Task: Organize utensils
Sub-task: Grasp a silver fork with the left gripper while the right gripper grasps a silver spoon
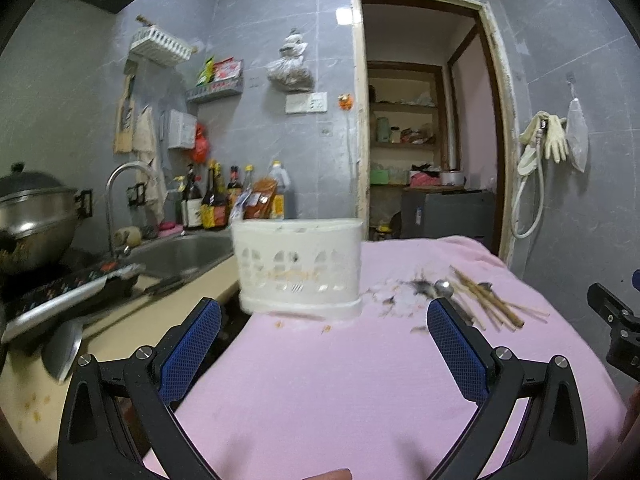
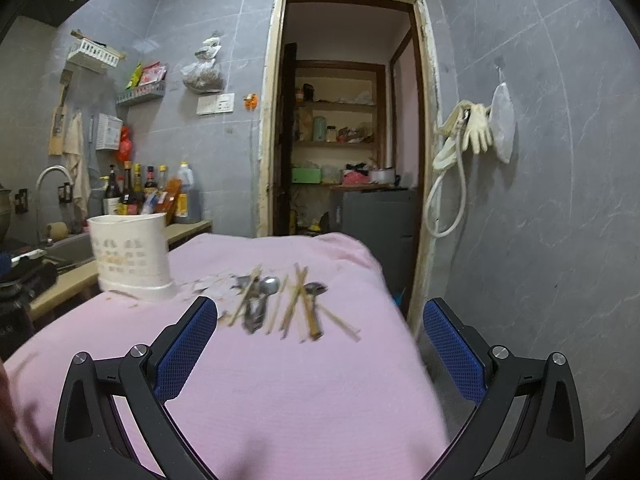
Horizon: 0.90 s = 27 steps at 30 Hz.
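While both claws (left (image 1: pixel 324 320), right (image 2: pixel 320 320)) gape empty, chopsticks (image 2: pixel 298 300) lie beside the holder (image 2: pixel 130 256).

Home kitchen: sink (image 1: pixel 180 254), wok (image 1: pixel 34 220), sauce bottles (image 1: pixel 212 200)

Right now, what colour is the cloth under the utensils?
Pink cloth, plain, with no pattern; the right wrist view shows it best.

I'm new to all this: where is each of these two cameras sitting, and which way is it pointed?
Left wrist: rides on the left gripper, looking forward between its open blue fingers at the white utensil holder; the right gripper's black body edges in at right.
Right wrist: rides on the right gripper, open too, facing the spoons and chopsticks on the pink cloth.
Shared: holder, utensils, cloth, doorway.
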{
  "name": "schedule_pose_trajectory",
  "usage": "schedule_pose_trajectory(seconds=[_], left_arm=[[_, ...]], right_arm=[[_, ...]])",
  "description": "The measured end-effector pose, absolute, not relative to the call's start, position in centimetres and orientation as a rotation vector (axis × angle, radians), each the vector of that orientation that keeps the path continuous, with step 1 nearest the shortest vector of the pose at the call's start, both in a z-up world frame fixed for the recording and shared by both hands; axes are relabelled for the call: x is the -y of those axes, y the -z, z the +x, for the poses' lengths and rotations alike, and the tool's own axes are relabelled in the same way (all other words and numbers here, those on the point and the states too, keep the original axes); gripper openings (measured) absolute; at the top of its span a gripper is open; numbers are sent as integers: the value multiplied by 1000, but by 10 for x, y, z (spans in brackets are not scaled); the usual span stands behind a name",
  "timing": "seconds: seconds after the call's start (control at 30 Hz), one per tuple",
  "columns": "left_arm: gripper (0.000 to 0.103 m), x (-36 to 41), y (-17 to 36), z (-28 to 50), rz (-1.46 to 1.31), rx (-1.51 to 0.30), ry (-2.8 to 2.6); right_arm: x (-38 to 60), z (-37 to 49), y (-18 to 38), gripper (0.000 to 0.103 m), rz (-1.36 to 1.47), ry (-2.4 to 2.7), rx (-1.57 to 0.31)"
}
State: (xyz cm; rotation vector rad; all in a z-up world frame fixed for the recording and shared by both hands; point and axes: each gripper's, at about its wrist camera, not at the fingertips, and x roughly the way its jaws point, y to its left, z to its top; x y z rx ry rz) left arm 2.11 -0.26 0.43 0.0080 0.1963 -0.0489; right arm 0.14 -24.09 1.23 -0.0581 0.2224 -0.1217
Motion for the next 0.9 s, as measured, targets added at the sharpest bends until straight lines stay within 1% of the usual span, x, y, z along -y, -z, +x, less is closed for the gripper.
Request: schedule_pose_trajectory(seconds=[0.13,0.3,0.43,0.6,0.8,0.9], left_arm=[[101,11,-23,43,6,-221,153],[101,22,-39,84,-21,-316,262],[101,34,-42,118,-45,-413,325],[100,53,-38,157,-20,-500,375],[92,79,-21,203,45,-596,415],[83,94,-11,227,67,-663,452]], right_arm=[[254,15,-28,103,-104,115,-211],[268,42,-47,103,-176,60,-218],[283,68,-54,103,-182,25,-268],[298,111,-53,103,-190,-38,-382],[309,167,-40,103,-215,-131,-511],[313,193,-31,102,-214,-183,-564]])
